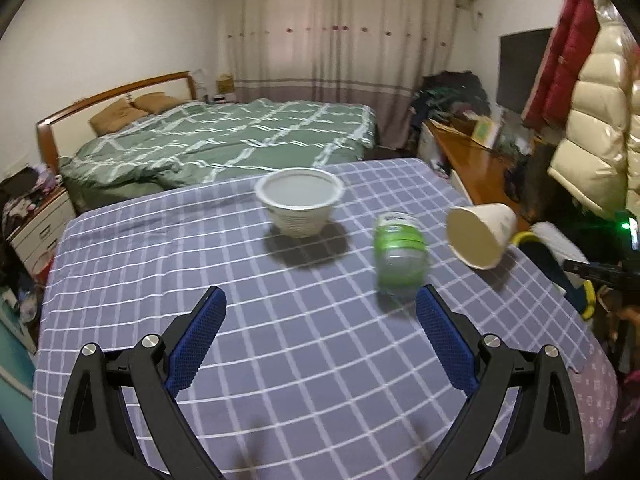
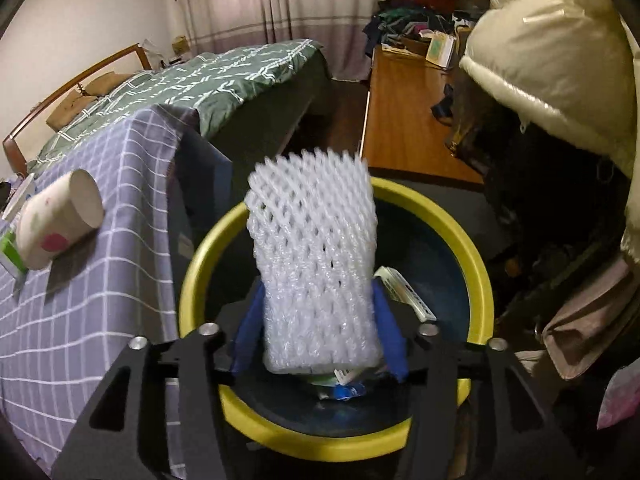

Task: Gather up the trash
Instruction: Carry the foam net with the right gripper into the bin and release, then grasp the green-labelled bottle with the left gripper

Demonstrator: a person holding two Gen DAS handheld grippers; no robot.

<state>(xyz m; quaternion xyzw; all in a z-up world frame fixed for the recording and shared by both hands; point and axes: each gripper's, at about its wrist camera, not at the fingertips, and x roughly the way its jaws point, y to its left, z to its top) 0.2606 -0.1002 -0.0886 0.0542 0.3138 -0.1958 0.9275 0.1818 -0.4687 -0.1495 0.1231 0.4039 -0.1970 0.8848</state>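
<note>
Foam net (image 2: pixel 316 264) sits between right gripper's (image 2: pixel 320 320) parted fingers, above bin (image 2: pixel 476 256). Left gripper (image 1: pixel 320 304) wide, empty. Risk: light net snags a finger, drops outside bin.

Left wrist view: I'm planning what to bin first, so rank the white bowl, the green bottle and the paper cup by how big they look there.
1. white bowl, clearly widest.
2. and 3. green bottle and paper cup look alike in size; both lie on their sides, and the fisheye bends them, so I won't rank them.
</note>
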